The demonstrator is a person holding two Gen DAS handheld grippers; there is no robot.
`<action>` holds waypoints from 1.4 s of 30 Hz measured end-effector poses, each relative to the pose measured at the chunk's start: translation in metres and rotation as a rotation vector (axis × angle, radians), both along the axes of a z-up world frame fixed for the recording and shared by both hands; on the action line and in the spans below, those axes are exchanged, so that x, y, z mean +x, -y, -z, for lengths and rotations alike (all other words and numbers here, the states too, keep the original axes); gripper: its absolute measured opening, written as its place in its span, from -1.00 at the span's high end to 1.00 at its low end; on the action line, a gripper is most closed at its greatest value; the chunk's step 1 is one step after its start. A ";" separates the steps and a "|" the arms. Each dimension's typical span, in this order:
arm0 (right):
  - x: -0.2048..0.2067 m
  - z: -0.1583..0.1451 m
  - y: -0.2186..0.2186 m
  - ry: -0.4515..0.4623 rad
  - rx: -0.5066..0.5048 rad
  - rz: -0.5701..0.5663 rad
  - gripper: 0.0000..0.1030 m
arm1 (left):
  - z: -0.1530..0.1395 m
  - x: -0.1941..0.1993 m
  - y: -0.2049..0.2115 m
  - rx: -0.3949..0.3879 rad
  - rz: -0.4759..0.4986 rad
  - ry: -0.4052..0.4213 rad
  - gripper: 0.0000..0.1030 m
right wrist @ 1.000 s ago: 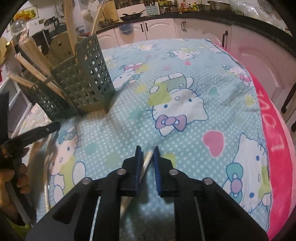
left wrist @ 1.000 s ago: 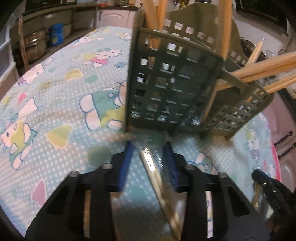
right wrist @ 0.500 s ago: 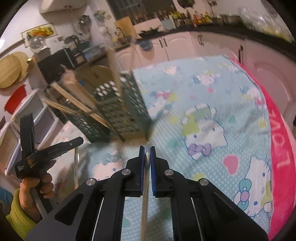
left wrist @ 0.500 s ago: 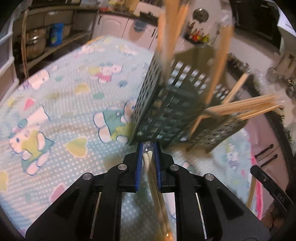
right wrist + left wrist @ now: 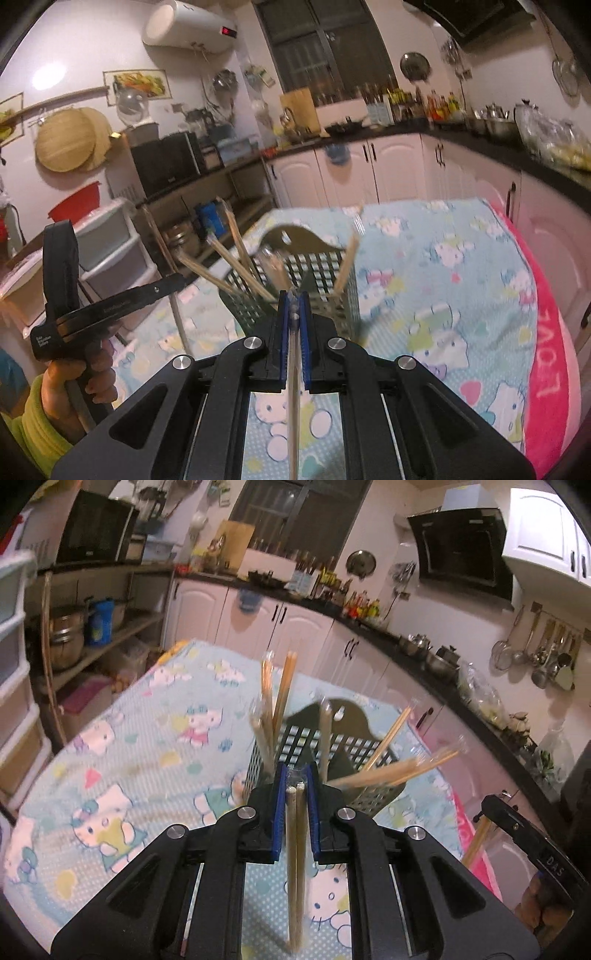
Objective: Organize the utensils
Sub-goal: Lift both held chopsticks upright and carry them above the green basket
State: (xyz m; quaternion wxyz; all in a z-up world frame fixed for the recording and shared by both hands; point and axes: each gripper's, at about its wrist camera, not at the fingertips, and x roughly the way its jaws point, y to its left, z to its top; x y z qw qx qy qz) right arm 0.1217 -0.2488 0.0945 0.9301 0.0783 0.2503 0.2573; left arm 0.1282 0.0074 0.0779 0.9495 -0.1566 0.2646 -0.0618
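Pinching wrapped chopstick pairs near one end, left gripper and right gripper hover just short of the slotted holder — light, stiff sticks, slick wrap; grip deeper.

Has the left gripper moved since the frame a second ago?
Yes. The left gripper has risen: it was low at the foot of the green utensil basket, and now looks over its rim, shut on wrapped chopsticks.
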 end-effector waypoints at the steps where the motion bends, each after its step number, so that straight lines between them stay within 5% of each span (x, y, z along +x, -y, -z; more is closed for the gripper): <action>1: 0.000 -0.004 -0.001 0.010 0.002 -0.003 0.89 | -0.004 -0.001 -0.003 -0.004 0.000 0.007 0.90; 29: 0.013 -0.113 -0.025 0.272 0.023 -0.007 0.89 | -0.117 0.011 0.006 0.010 0.003 0.250 0.90; 42: 0.041 -0.154 -0.012 0.344 0.058 0.039 0.89 | -0.141 0.040 0.029 0.049 -0.014 0.315 0.90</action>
